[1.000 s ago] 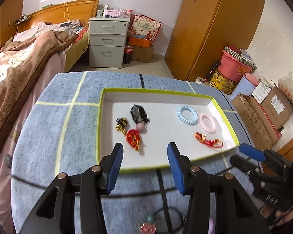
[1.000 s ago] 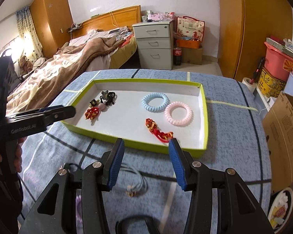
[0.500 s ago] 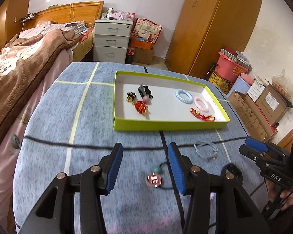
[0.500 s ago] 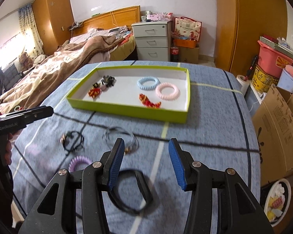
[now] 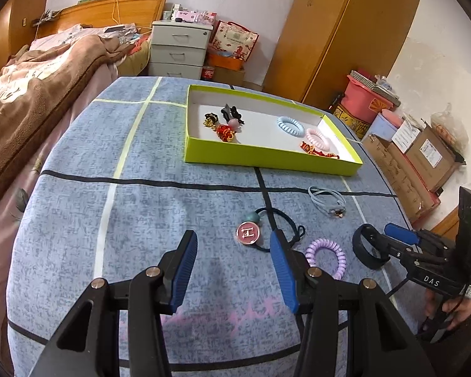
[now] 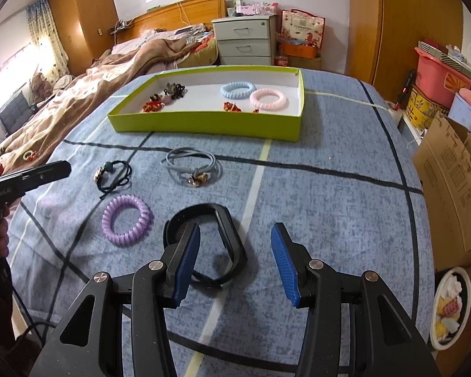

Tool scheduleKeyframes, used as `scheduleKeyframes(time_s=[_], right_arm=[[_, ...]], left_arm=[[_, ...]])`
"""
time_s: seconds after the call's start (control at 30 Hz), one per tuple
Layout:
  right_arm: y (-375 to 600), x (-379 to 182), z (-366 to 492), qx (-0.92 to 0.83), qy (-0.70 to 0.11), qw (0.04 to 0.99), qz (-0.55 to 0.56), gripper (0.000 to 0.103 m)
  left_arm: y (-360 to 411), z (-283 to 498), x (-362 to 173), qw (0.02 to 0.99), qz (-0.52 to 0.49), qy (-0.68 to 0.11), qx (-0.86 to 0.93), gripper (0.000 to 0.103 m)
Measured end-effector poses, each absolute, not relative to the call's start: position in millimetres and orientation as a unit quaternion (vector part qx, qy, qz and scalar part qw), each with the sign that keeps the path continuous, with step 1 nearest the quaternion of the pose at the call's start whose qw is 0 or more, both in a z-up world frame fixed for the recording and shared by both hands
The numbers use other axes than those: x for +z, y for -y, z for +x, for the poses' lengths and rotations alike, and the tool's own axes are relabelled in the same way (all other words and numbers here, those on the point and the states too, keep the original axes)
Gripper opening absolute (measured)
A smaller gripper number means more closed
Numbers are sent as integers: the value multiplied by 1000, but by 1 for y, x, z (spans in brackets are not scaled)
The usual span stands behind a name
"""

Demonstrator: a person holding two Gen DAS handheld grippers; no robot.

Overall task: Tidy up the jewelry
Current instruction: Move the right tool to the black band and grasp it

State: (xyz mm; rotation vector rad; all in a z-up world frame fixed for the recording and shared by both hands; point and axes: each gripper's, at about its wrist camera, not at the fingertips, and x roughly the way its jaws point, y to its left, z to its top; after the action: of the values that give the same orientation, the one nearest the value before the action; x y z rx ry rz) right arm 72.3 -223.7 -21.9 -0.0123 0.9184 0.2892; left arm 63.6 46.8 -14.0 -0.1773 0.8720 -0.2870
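A lime-green tray (image 5: 267,157) (image 6: 204,124) at the table's far side holds a blue coil tie (image 6: 238,89), a pink coil tie (image 6: 268,99), red ornaments and dark clips. On the cloth near me lie a black band (image 6: 218,220), a purple coil tie (image 6: 126,220) (image 5: 326,256), a black cord tie with a round pink charm (image 5: 248,233) and a grey-blue cord tie (image 6: 193,163) (image 5: 328,199). My left gripper (image 5: 234,267) is open and empty above the cloth, left of the charm. My right gripper (image 6: 235,260) is open and empty over the black band.
The table has a blue cloth with black and yellow lines. A bed (image 5: 31,94) lies to the left, a grey drawer unit (image 5: 179,47) and a wardrobe (image 5: 345,31) behind. Cardboard boxes (image 5: 424,157) and a pink bin stand to the right.
Both grippers have pulled back from the tray toward the table's near side. The loose ties and the black band have come into view. Both grippers stay open.
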Motion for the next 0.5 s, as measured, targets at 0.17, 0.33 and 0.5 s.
scheduleKeyframes(time_s=[0.17,0.33,0.5], right_arm=[[224,-24,72,141,-446,884,-5,48],[219,-29,72,144,-454,879,-14,48],[220,-31,73,139,-457,878,-11,48]], left_arm=[[-50,60,-19,890,-87,-425,-139,50],[-53,58,-25,887,-90,-432,-133,50],[-54,57,-27,886,-91,-434,-133,50]])
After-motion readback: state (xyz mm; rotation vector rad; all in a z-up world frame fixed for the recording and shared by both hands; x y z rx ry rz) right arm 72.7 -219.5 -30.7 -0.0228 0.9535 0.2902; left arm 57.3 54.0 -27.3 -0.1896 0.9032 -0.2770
